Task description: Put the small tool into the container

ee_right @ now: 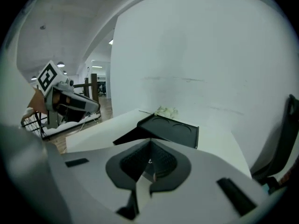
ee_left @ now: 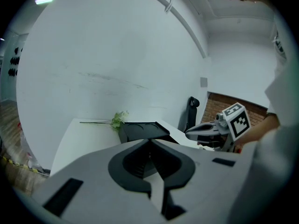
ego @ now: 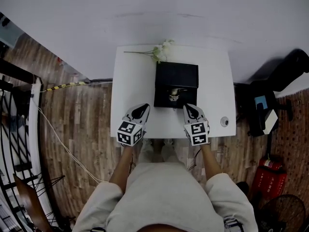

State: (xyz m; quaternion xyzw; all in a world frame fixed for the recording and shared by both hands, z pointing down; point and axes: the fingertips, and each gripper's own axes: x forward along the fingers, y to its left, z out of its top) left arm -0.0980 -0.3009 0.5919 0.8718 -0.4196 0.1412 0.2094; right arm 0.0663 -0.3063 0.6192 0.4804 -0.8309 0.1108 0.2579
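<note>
A black container (ego: pixel 176 76) stands open in the middle of the white table (ego: pixel 133 81), its lid raised at the back. A small silvery tool (ego: pixel 173 95) lies in its front part. My left gripper (ego: pixel 143 109) hovers at the container's front left corner, shut and empty. My right gripper (ego: pixel 189 108) is at the front right corner, also shut with nothing in it. In the left gripper view the jaws (ee_left: pixel 150 141) meet in front of the container (ee_left: pixel 140 130). The right gripper view shows the same of its own tips (ee_right: pixel 149 143), with the container (ee_right: pixel 173 129) ahead.
A flower sprig (ego: pixel 163 51) lies at the table's far edge behind the container. A small round object (ego: pixel 224 121) sits near the front right corner. A wall is close behind the table. A black chair (ego: pixel 270 105) stands to the right.
</note>
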